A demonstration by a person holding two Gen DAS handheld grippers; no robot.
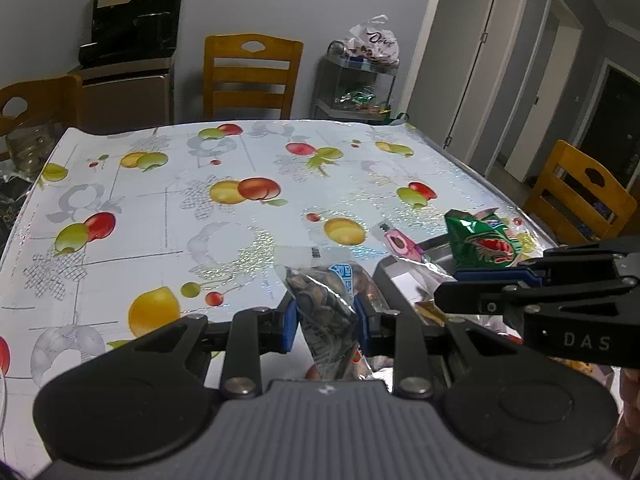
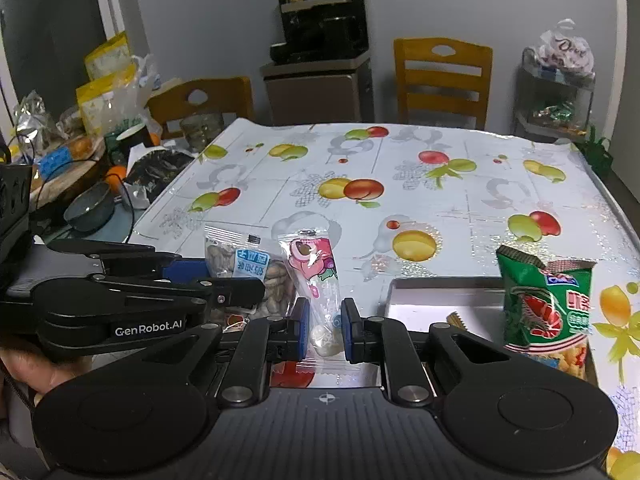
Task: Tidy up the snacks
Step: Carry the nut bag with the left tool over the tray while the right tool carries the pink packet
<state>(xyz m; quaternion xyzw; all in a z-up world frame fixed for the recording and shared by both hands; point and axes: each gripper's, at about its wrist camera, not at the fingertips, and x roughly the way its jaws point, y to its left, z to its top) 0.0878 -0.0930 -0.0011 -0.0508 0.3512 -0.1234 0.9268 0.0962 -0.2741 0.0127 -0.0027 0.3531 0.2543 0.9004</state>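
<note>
1. The left gripper (image 1: pixel 326 320) is pinched nearly together on a clear nut packet (image 1: pixel 324 300). The packet stands roughly upright between the blue pads (image 1: pixel 289 326), its long axis running up and away from the gripper, its top tilted a little toward the counter's left edge.
2. The right gripper (image 2: pixel 325 330) is pressed together on a pink bear packet (image 2: pixel 314 276). It grips the lower part; the long axis rises upright from the pads, with the sealed top leaning slightly left.
3. The 2 grippers sit side by side, the right one just beside the left and crossing the right of the left wrist view (image 1: pixel 532 292). Both packets are held off the counter (image 2: pixel 440 184), near its front edge.
4. The metal tray (image 2: pixel 424 292) lies just right of the right gripper, at the counter's front right. The right hand looks nearer to it than the left, so that relation would decide any placing there.
5. A green shrimp-chip bag (image 2: pixel 546 304) stands upright at the tray's right side, top torn open. I cannot tell whether it rests in the tray or against its rim.
6. More wrappers lie under the grippers, too hidden to identify.
</note>
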